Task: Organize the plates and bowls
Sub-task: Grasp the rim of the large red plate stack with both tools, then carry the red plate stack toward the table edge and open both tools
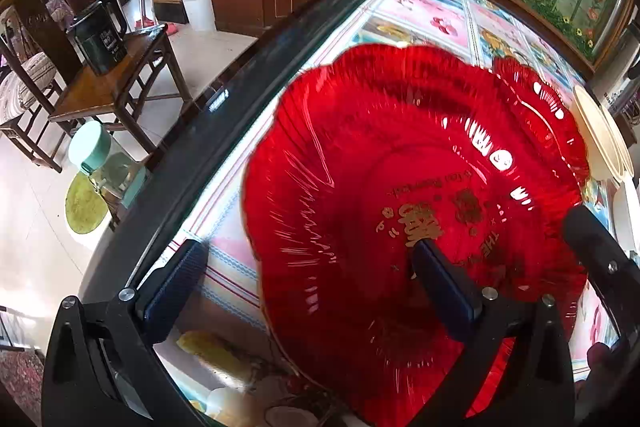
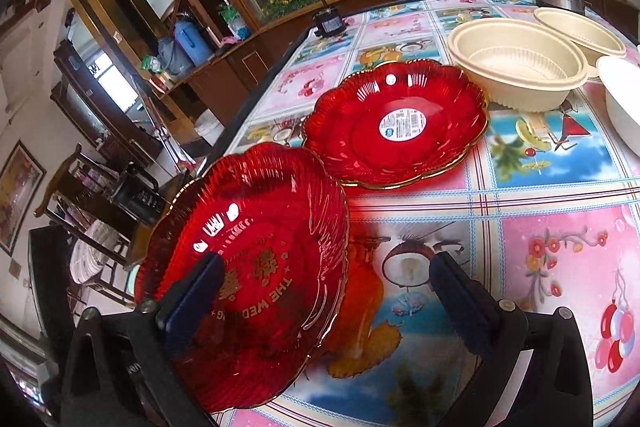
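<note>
A: Stage of sorting? Early, by the look. One red plate lies flat on the table, label up; beige bowls stand behind it, unstacked.

B: Second red plate is tilted at the table's near edge. Right gripper wide open, left finger across the plate's face, nothing clamped.

A: Left gripper?

B: Also spread wide, one finger over that plate; no grip. Stacking remains.

Bright daylight throws white glare streaks across the red plate, which is motion-blurred in the left wrist view. Around it, fisheye distortion bends the desk edge, and the corners go black.
</note>
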A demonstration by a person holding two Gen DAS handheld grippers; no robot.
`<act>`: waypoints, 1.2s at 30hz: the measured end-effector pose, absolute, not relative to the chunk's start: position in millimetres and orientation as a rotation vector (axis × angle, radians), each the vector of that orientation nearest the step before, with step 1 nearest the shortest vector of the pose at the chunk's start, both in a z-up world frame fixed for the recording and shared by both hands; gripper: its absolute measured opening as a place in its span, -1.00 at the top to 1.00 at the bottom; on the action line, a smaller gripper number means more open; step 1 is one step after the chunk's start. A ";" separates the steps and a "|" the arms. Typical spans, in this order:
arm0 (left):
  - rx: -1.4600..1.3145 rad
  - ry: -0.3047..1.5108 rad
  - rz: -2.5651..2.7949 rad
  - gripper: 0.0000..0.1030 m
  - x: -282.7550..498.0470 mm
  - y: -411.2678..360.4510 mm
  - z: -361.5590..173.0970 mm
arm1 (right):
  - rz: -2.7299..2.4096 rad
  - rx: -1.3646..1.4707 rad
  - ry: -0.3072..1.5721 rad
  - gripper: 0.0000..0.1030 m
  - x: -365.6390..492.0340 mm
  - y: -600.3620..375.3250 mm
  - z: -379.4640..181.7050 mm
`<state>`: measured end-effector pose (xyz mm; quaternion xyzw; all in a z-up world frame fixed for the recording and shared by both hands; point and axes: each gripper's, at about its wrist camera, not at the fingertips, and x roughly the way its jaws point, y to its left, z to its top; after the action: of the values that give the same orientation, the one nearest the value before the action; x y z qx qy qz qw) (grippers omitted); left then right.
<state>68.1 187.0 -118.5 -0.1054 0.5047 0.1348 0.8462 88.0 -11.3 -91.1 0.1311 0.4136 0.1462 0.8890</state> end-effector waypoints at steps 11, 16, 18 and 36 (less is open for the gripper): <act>-0.186 1.053 0.260 -0.82 69.4 183.2 -117.0 | 0.292 0.283 0.959 0.14 94.2 -7.5 -105.2; -0.196 1.016 0.247 -0.02 66.5 185.6 -110.2 | 0.309 0.294 0.991 0.73 96.7 -8.2 -109.8; -0.200 1.014 0.232 0.34 66.4 185.9 -109.0 | 0.318 0.298 0.995 0.78 95.7 -7.4 -109.8; -0.225 1.010 0.227 0.63 31.1 203.8 -102.7 | 0.404 0.305 1.035 0.76 74.1 -3.0 -109.9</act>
<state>31.1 203.8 -102.7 -0.1072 0.4819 0.1084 0.8629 74.1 -3.0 -109.9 0.1443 0.4893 0.1909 0.8387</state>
